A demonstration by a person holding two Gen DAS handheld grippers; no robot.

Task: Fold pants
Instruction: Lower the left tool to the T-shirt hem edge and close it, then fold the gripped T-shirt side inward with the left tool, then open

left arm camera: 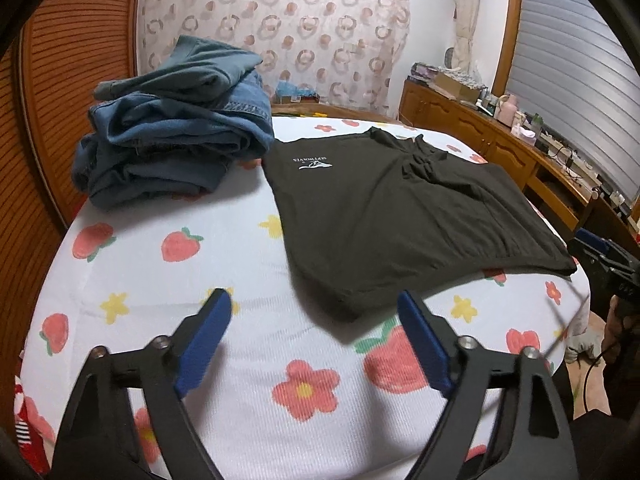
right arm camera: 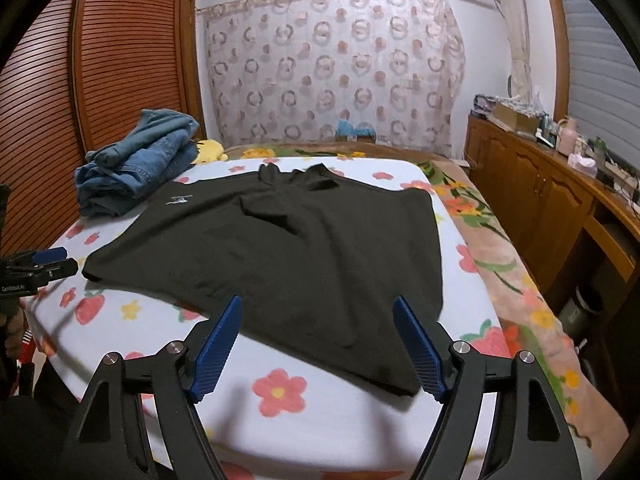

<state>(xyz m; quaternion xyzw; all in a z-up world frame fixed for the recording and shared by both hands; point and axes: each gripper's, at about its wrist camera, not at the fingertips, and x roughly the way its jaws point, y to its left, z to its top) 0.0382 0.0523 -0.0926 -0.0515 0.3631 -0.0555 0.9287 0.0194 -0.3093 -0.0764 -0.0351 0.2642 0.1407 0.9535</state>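
Two sets of fingers, both mine, hang spread and empty over the bed [right arm camera: 320, 432], gripping nothing. My left gripper [left arm camera: 312, 320] points at the near corner of the dark garment [left arm camera: 400, 208], which sits just past its tips at about one o'clock. My right gripper [right arm camera: 316, 320] is over the hem at the other near corner, with cloth showing between its blue pads but not pinched. The garment is spread flat across the flowered sheet, printed logo toward eleven o'clock, I judge so that both near corners can be taken at once and carried over for a fold. At ten o'clock a stack of folded jeans [left arm camera: 172, 132] rests clear of it, probably set aside as finished work.
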